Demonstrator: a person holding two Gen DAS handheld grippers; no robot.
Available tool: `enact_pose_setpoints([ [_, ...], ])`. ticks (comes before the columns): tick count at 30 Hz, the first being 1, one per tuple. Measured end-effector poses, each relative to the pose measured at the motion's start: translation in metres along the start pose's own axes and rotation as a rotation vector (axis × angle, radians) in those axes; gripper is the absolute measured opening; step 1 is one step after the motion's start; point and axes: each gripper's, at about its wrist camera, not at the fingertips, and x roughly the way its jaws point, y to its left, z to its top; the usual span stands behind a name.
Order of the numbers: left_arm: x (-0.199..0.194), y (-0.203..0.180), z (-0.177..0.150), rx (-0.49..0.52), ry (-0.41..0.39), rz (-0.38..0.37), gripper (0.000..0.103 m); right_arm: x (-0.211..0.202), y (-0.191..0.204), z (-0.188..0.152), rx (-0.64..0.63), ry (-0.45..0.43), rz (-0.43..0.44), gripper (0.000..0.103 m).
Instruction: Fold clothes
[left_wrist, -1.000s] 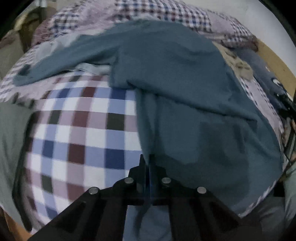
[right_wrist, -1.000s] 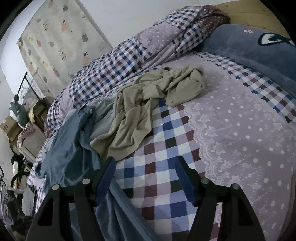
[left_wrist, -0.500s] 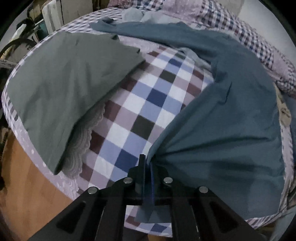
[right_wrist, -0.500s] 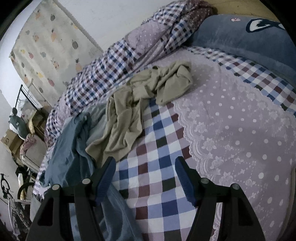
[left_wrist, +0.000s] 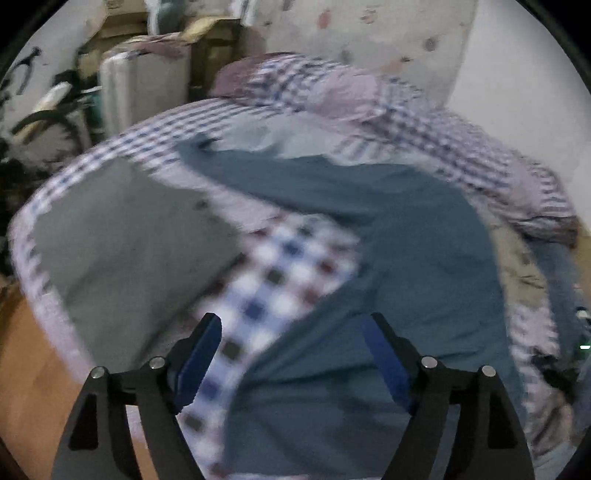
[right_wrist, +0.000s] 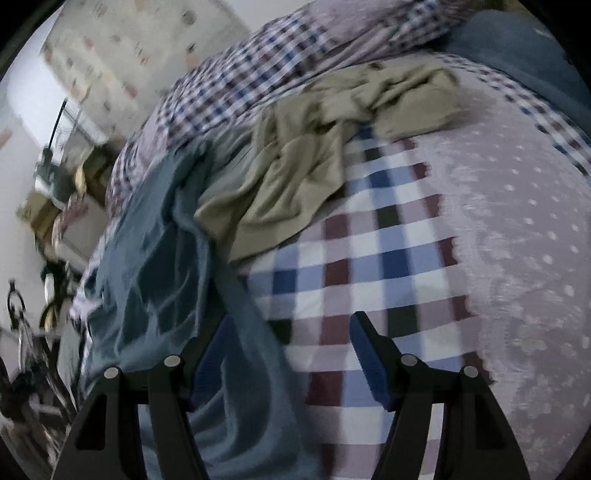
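My left tongs (left_wrist: 291, 354) stand spread wide and empty, and my right tongs (right_wrist: 284, 354) likewise gape with nothing between the blue pads. The blue shirt (left_wrist: 399, 258) lies spread on the bed (left_wrist: 273, 291) directly ahead of and beneath the left tongs, its near hem passing between and under their tips; its long axis runs away from the tongs toward the far side of the bed, with one sleeve trailing off ahead to the left. Seen from the right tongs, the same shirt (right_wrist: 159, 258) lies to their left, rumpled, with a fold of it running down past the left finger. The left tongs are therefore judged nearer to the body of the garment, and the right to its near edge. The cloth is a thin, limp knit that creases softly. Left of the left tongs lies a grey-green garment (left_wrist: 122, 243), flat and apparently already folded. Ahead of the right tongs a beige garment (right_wrist: 332, 140) lies crumpled in a heap, partly overlapping the blue one. The bedding is checked cotton with a lace-edged, dotted lilac panel (right_wrist: 524, 236) to the right. Both views are motion-blurred.
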Motion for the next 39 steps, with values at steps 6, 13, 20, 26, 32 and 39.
enact_pose_setpoints([
  [6,0.038,-0.086,0.001,0.107,0.024,-0.262,0.084,0.023,0.024,-0.003,-0.059,0.022,-0.002,0.066],
  [13,0.079,-0.195,-0.006,0.296,0.024,-0.449,0.084,0.057,0.049,-0.005,-0.124,0.089,-0.059,0.031],
  [20,0.139,-0.195,-0.024,0.291,0.083,-0.323,0.081,0.029,0.03,0.012,-0.04,0.017,-0.179,0.005],
  [26,0.17,-0.164,-0.011,0.145,0.182,-0.24,0.066,0.037,0.029,0.019,0.035,0.0,-0.253,0.026],
  [32,0.168,-0.159,-0.003,0.07,0.249,-0.288,0.066,0.014,0.046,0.029,0.035,-0.129,-0.249,0.051],
  [39,0.16,-0.144,0.015,-0.048,0.251,-0.382,0.067,0.065,0.108,0.091,-0.101,-0.107,0.015,0.058],
])
